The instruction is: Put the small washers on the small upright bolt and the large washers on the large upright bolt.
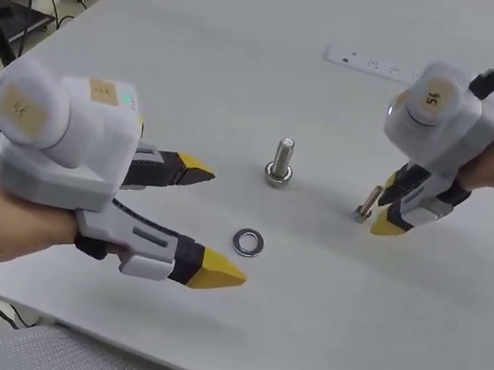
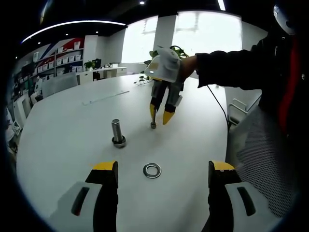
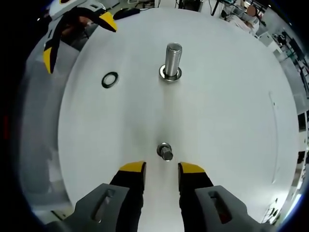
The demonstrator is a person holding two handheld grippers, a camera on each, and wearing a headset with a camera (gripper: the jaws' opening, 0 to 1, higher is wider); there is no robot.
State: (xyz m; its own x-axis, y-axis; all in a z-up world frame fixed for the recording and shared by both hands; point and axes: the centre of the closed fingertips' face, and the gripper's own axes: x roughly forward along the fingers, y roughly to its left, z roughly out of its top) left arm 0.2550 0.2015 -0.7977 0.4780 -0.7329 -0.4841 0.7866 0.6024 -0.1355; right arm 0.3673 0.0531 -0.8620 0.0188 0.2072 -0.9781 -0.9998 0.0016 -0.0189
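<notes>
A large upright bolt (image 1: 280, 161) stands mid-table with a washer around its base. The small upright bolt (image 1: 368, 203) is to its right. One loose large washer (image 1: 248, 242) lies flat nearer the front. My left gripper (image 1: 210, 223) is open wide and sits low, just left of that washer (image 2: 152, 170), with nothing between its fingers. My right gripper (image 1: 390, 212) points down beside the small bolt (image 3: 164, 151); its jaws are a narrow gap apart and hold nothing. The large bolt (image 3: 172, 60) and the loose washer (image 3: 110, 79) lie beyond it.
A white power strip (image 1: 372, 64) lies at the back of the white table (image 1: 199, 49). The table's front edge (image 1: 127, 335) runs close under my left hand. A mesh chair (image 2: 256, 145) stands past the table's right side.
</notes>
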